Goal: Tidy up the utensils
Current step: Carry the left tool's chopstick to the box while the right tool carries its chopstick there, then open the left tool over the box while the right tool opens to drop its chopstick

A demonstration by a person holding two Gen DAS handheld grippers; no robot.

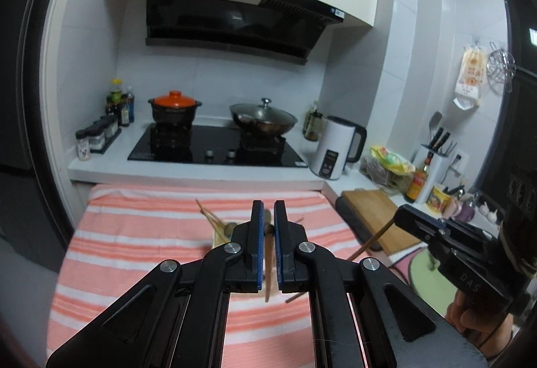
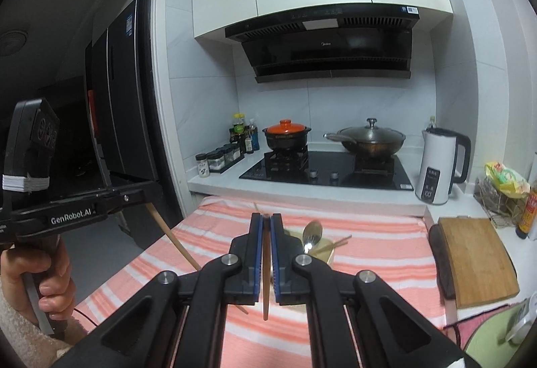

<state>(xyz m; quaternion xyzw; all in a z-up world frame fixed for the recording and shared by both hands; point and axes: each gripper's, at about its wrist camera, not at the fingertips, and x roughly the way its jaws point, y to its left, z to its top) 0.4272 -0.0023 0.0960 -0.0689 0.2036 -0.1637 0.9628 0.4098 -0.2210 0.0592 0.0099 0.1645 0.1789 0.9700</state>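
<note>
Black plastic left gripper (image 1: 267, 207): blue-padded fingers (image 1: 256, 233), silver pivot screws. Identical right gripper (image 2: 266, 220). "GenRobot.AI" lettering is noted; bare-skinned hand (image 2: 40, 277), cream fleece sleeve.

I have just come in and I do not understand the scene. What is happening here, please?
A person is sorting utensils over a striped cloth near the stove. Each hand holds a gripper. The left gripper is shut on a light wooden chopstick, and the right gripper is shut on a darker chopstick. Both sticks are lifted above the cloth. A metal spoon and more chopsticks wait in a shallow tray further back.
</note>
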